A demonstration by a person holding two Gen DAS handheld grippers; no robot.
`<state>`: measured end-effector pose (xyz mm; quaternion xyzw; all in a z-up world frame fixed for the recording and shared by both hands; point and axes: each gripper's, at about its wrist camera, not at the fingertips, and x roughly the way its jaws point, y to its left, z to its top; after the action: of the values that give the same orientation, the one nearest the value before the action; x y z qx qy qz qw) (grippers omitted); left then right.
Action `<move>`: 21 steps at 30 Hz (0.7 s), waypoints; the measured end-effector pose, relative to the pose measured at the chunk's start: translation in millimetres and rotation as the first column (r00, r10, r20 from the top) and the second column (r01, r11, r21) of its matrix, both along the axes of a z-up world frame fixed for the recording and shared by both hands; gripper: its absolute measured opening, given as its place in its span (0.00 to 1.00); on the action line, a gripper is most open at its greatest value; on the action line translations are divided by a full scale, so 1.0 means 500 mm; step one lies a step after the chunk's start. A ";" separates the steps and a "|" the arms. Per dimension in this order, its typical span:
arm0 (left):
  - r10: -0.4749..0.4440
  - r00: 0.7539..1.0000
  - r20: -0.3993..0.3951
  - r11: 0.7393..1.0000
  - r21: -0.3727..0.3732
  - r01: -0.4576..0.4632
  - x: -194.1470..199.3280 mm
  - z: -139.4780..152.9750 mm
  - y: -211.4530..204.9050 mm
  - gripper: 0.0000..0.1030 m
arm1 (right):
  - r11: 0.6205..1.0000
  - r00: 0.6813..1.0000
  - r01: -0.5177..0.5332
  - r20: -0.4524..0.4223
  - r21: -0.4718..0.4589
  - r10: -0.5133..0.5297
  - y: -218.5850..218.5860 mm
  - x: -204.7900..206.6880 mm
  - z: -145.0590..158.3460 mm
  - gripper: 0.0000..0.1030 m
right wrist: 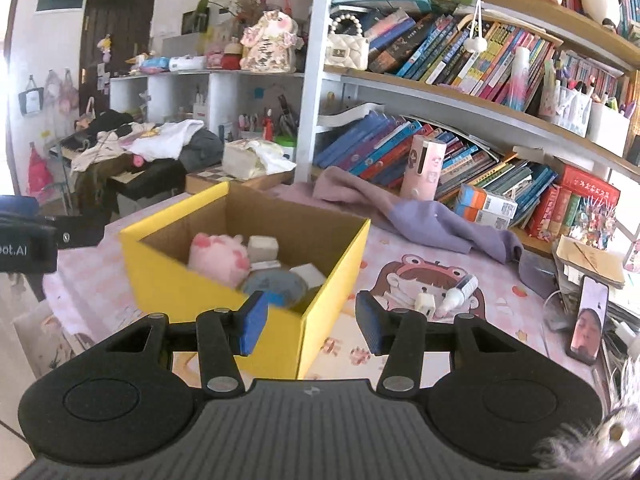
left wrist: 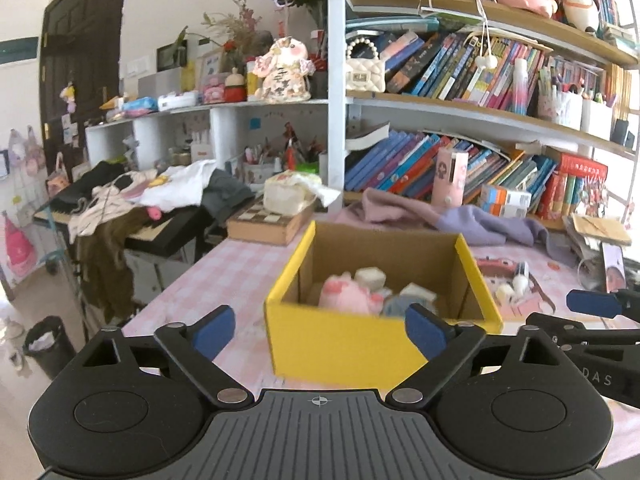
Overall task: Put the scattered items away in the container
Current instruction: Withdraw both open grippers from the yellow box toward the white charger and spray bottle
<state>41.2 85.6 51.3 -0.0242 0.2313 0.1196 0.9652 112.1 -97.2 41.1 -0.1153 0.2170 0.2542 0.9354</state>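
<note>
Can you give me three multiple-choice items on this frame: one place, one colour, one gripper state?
1. Where is the pink plush toy?
A. Inside the yellow box
B. On the bookshelf
C. On the floor

2. What colour are the pads of the right gripper?
A. Red
B. Blue
C. White

3. How does the left gripper stand?
A. Shut on the plush
B. Shut on the box wall
C. Open, holding nothing

Answers:
1. A: the plush lies within the box's cardboard walls, beside small white blocks.
2. B: both pads show blue in the right wrist view.
3. C: its pads are spread wide in front of the box, with nothing pressed between them.
</note>
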 end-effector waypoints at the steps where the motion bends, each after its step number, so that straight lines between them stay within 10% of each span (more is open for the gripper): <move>1: 0.005 1.000 -0.005 1.000 0.007 -0.005 -0.021 -0.006 -0.005 0.93 | 1.000 1.000 -0.004 -0.010 -0.006 0.004 -0.003 -0.016 -0.005 0.45; 21: -0.101 0.986 -0.134 0.989 0.091 0.114 -0.143 -0.044 -0.079 0.97 | 0.995 0.998 -0.040 -0.057 -0.096 0.035 -0.040 -0.195 -0.040 0.51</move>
<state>-30.2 46.2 29.4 0.0438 0.2878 0.0798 0.9534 14.7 -117.2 21.2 -0.1574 0.2528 0.2641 0.9174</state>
